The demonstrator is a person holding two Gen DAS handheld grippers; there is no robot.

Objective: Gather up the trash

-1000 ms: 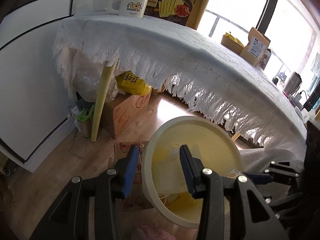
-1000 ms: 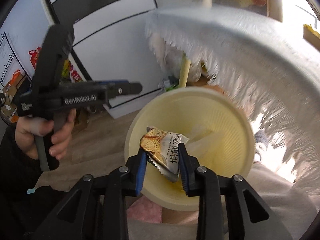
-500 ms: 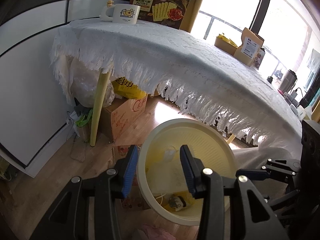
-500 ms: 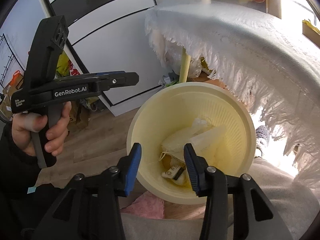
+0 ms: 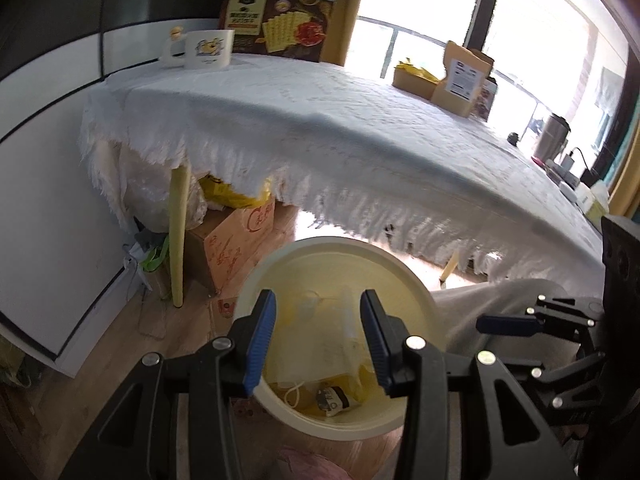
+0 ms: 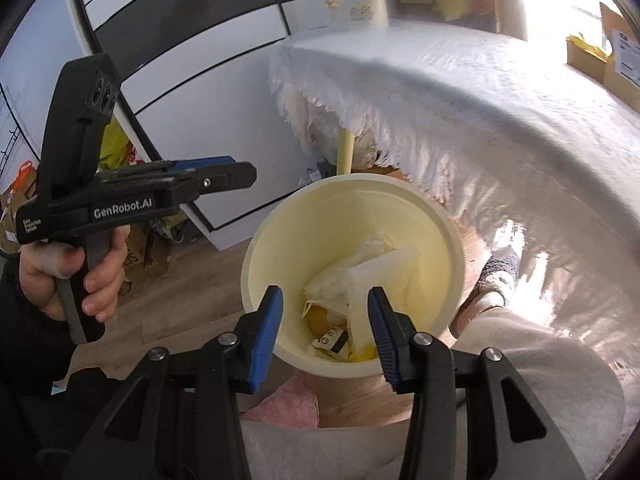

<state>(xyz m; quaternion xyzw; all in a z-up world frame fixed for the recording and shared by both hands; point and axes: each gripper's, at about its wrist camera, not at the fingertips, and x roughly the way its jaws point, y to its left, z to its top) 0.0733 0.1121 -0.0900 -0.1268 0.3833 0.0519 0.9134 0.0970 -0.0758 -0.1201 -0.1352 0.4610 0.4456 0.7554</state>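
A cream round trash bin [image 5: 416, 292] stands on the floor beside the table; it also shows in the right wrist view [image 6: 448, 248]. Inside lie white paper scraps [image 6: 372, 276], yellow bits and a snack wrapper [image 6: 332, 344], which the left wrist view also shows [image 5: 334, 398]. My left gripper [image 5: 318, 336] is open and empty above the bin. My right gripper [image 6: 326, 332] is open and empty above the bin's near rim. The left gripper also appears at the left of the right wrist view [image 6: 216, 174].
A table with a fringed white cloth [image 5: 320, 128] stands behind the bin, bearing a mug [image 5: 204, 50], a snack box [image 5: 280, 24] and cardboard boxes [image 5: 460, 76]. Under it are a yellow table leg [image 5: 178, 236], a carton [image 5: 236, 240] and bags. A pink slipper [image 6: 288, 404] lies near the bin.
My right gripper opened and the snack wrapper dropped into the bin. Both grippers have drawn back and up a little from the bin.
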